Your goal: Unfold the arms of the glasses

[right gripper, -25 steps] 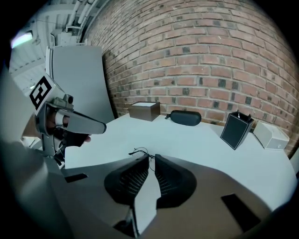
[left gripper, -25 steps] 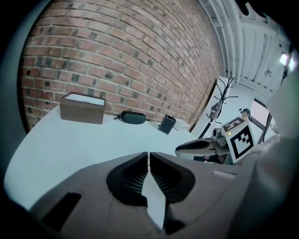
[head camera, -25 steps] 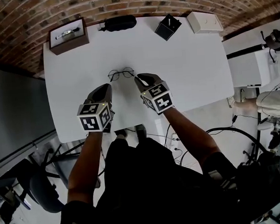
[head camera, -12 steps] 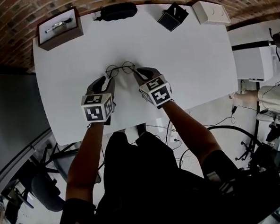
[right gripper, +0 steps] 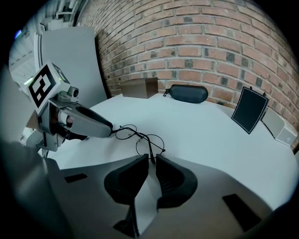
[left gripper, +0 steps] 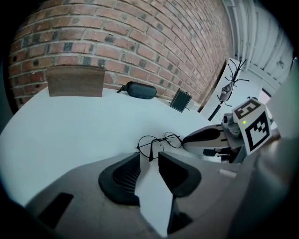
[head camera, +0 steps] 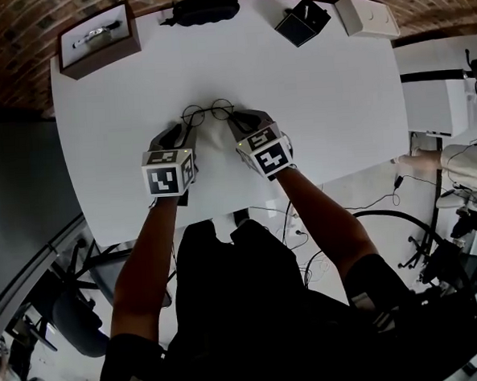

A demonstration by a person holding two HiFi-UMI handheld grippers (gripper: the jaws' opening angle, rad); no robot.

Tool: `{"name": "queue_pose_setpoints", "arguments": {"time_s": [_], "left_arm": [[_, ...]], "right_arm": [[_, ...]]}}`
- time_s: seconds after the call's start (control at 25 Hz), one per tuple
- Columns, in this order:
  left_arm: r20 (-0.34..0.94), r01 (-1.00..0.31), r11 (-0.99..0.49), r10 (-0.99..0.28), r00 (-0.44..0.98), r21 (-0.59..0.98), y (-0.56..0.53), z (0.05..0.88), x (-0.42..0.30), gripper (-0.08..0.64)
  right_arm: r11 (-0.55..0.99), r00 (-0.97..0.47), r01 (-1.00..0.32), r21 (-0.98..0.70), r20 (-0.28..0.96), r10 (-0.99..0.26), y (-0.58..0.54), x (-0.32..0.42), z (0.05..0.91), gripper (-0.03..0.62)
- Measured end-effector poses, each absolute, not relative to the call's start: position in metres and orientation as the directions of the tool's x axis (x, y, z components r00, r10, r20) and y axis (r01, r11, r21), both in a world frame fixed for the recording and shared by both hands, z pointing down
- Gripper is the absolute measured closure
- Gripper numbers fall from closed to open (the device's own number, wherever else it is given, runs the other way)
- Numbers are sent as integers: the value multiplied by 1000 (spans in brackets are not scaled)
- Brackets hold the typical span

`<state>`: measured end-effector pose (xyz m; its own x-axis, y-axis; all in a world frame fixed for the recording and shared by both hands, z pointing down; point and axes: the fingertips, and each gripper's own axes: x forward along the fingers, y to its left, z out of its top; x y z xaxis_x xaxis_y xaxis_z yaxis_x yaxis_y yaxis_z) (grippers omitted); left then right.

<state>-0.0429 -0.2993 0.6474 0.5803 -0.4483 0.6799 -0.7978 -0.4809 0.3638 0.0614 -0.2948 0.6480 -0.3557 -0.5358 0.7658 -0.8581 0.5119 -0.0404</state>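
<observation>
Thin black round-lens glasses (head camera: 208, 112) lie on the white table (head camera: 314, 108), with both grippers right behind them. My left gripper (head camera: 185, 132) is at the left lens. Its jaws have just been opening and stand apart, and the left arm's tip (left gripper: 150, 156) lies loose at their mouth. My right gripper (head camera: 234, 120) is shut on the tip of the glasses' right arm (right gripper: 150, 156), which runs in between its fingertips. In the left gripper view the glasses (left gripper: 159, 140) face away, the arm pointing back at me.
At the table's far edge stand a wooden tray (head camera: 92, 43) with a small item in it, a black glasses case (head camera: 202, 9), a black square stand (head camera: 302, 21) and a white box (head camera: 366, 15). The near table edge (head camera: 223, 207) lies under my forearms.
Both grippers have come down and closer to the glasses. The left gripper's jaws have opened and let go of the left arm; the right has stayed shut.
</observation>
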Motion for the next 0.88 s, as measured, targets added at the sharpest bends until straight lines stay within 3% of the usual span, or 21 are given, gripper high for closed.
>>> {"name": "queue_pose_setpoints", "arguments": {"time_s": [0.24, 0.36, 0.64, 0.88], "left_arm": [[688, -790, -493, -429, 585, 364, -301, 651, -40, 440], [700, -776, -529, -407, 587, 343, -299, 652, -34, 502], [709, -782, -530, -409, 575, 328, -300, 653, -33, 523], [681, -798, -543, -483, 550, 260, -297, 644, -40, 524]], "right_arm": [[510, -337, -860, -19, 771, -540, -296, 65, 652, 579], [504, -328, -864, -10, 770, -547, -295, 64, 650, 580], [501, -330, -866, -10, 764, -555, -296, 63, 648, 580], [540, -371, -842, 3, 723, -582, -287, 52, 632, 580]]}}
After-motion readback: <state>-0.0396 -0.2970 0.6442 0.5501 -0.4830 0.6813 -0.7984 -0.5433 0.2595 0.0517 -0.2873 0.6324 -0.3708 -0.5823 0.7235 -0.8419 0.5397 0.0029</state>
